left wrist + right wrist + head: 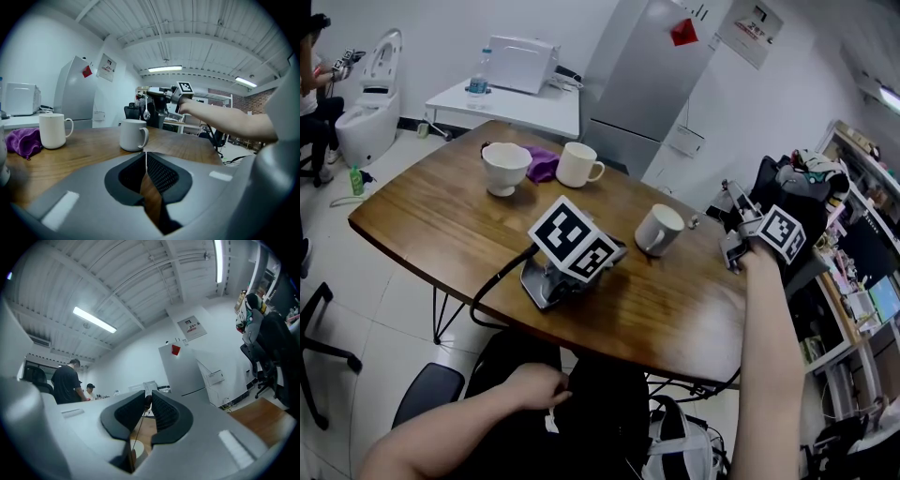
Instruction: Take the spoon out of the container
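Note:
My right gripper (724, 208) is raised past the table's right end, shut on the handle of a small metal spoon (695, 222). In the left gripper view the spoon (146, 112) hangs bowl-down from that gripper (161, 93), above and just behind the white mug (133, 135). In the right gripper view the jaws (148, 404) pinch the handle's top and the thin spoon (138, 430) slants down toward the mug's rim (137, 446). The mug (659, 230) stands on the wooden table (694, 309). My left gripper (614, 255) lies on the table left of the mug, shut and holding nothing.
A second white mug (578, 165), a white bowl-shaped cup (505, 168) and a purple cloth (544, 164) sit at the table's far side. A grey fridge (652, 75) stands behind. Cluttered shelves (853, 253) are at the right. People stand in the background of the right gripper view.

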Available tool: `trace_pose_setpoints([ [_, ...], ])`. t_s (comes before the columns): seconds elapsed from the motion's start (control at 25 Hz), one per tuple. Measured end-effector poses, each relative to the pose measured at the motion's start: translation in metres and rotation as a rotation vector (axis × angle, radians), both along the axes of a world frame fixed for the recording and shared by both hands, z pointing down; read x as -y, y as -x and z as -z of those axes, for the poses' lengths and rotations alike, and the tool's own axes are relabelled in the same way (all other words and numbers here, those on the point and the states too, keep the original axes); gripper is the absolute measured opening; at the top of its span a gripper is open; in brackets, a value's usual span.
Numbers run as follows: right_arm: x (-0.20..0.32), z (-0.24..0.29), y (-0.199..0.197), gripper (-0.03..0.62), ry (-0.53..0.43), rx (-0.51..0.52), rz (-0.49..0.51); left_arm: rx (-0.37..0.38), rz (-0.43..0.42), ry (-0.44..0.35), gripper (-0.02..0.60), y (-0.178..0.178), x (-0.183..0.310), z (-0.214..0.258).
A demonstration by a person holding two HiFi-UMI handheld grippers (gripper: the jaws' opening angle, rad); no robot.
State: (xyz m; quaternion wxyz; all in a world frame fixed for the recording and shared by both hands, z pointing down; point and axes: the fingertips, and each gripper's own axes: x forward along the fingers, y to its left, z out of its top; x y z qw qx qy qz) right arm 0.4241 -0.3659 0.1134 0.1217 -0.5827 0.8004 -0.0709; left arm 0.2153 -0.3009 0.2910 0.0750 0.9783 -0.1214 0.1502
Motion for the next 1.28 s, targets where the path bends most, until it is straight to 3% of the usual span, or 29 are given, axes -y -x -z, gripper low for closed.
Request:
trace_pose_setpoints([
  [0.72, -0.029, -0.114, -0.051, 0.049, 0.200, 0.048, -0.077, 0.000, -0.001, 0.000, 0.012, 0.000, -0.001, -0.001],
  [1.08, -0.030, -0.163, -0.086, 0.058, 0.450, 0.012, -0.222, -0.002, 0.001, 0.001, 0.012, -0.003, -0.002, 0.001],
  [1.28, -0.030, -0.179, -0.093, 0.058, 0.536, -0.094, -0.281, -0.003, 0.000, 0.000, 0.012, -0.003, -0.001, 0.001],
])
